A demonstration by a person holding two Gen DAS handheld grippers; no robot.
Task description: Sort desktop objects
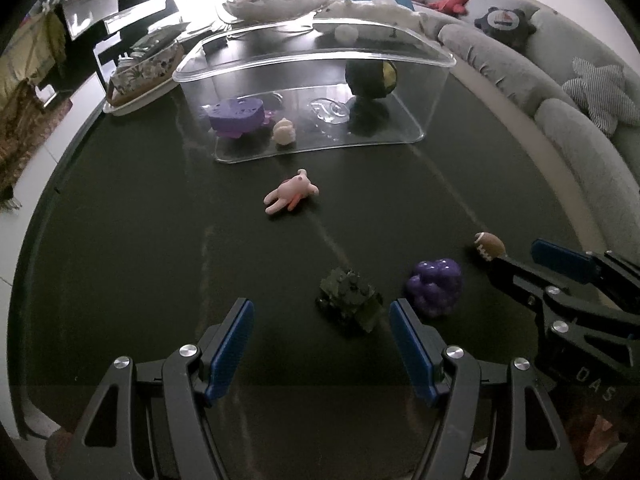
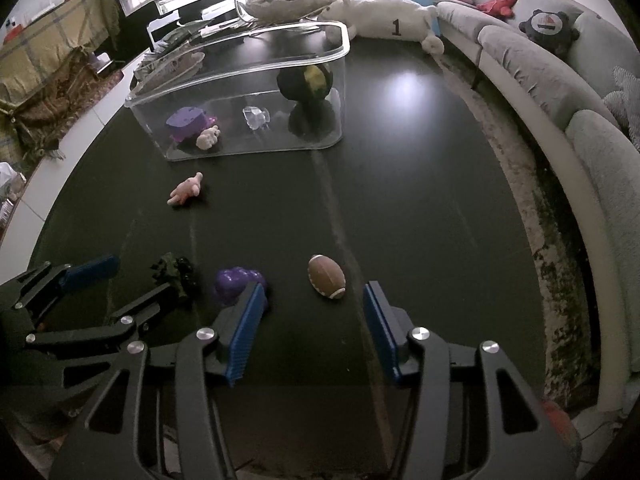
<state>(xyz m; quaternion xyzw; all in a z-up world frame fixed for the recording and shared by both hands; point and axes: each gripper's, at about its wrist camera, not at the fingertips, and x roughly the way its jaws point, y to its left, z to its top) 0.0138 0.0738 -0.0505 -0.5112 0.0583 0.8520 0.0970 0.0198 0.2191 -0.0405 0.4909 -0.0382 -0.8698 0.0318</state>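
Hovering over a dark round table [image 2: 400, 208], both hand-held grippers are seen partly open and empty. Just beyond the right gripper [image 2: 314, 322] lies a small brown toy football [image 2: 326, 276], judged light, smooth and best pinched across its middle. The left gripper [image 1: 322, 330] faces a dark green toy tank [image 1: 349, 300], judged rigid. Farther off stands a clear plastic bin [image 2: 240, 76].

One clear bin [image 1: 400, 62] — four toys inside, four loose on the table [image 1: 140, 240] — two grippers
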